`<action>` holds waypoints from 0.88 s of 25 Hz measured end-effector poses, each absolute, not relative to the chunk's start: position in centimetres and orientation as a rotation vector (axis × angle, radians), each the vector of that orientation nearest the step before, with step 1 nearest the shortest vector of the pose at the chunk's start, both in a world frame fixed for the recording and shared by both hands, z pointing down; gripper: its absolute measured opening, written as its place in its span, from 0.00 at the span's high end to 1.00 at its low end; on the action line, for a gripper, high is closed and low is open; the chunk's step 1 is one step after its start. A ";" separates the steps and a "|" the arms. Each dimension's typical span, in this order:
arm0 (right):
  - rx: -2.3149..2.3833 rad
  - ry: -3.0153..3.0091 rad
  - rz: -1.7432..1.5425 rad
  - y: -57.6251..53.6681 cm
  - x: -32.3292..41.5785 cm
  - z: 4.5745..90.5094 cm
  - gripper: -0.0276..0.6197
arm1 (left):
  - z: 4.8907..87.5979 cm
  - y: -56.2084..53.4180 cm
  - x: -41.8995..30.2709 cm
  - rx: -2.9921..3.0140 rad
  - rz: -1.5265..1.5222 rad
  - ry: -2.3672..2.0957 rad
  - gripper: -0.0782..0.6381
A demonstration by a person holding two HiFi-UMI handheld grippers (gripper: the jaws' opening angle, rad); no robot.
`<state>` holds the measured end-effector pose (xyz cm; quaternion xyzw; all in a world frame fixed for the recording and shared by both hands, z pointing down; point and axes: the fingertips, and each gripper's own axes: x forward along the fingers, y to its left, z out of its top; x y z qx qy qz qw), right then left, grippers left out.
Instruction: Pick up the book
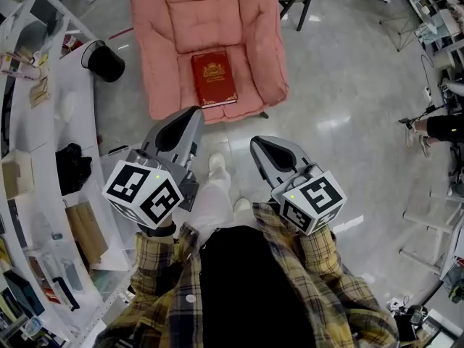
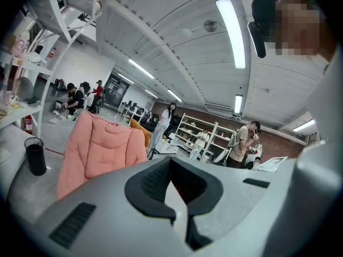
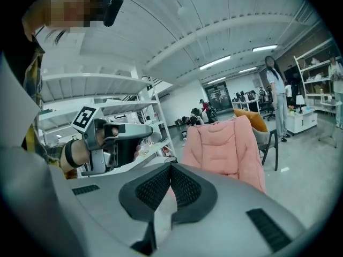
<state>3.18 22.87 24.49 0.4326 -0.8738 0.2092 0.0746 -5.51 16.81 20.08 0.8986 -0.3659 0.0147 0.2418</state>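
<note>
left gripper (image 1: 193,113): clenched, with nothing between the pads. its own view shows the black pads meeting at the tip. it is held in the air in front of the person's waist and points toward the chair.
right gripper (image 1: 257,143): pads closed on each other in the same way, and empty. it is level with the left one and apart from it, its tip a little nearer the person.
person: plaid shirt (image 1: 319,267) at the bottom of the head view. white shoes (image 1: 216,164) stand on the floor, showing between the two grippers.
floor (image 1: 341,85): glossy grey. only a bare strip of it lies between the gripper tips and the front edge of the chair.
book (image 1: 214,78): red with a gold ornament on the cover. it lies flat on the chair's seat near the front edge, just beyond the left gripper's tip, and neither gripper touches it.
chair (image 1: 167,42): pink and thickly padded, with seat and back facing the person.
bin (image 1: 105,62): black — it stands on the floor left of the chair, beside the shelving.
shelving (image 1: 80,114): white and curved along the left edge. it holds a black bag (image 1: 72,167), papers and small items.
people (image 2: 244,143): far back in the gripper views, some stand and some sit among white racks under strip lights.
</note>
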 end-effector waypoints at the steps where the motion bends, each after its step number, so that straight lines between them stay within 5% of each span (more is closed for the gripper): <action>1: 1.304 -2.622 0.625 21.5 3.0 24.3 0.93 | 20.0 15.6 -5.8 2.458 0.041 -0.998 0.89; 22: 1.369 -2.511 0.759 9.6 3.8 27.4 0.93 | 24.1 3.1 -4.4 2.403 0.132 -0.877 0.89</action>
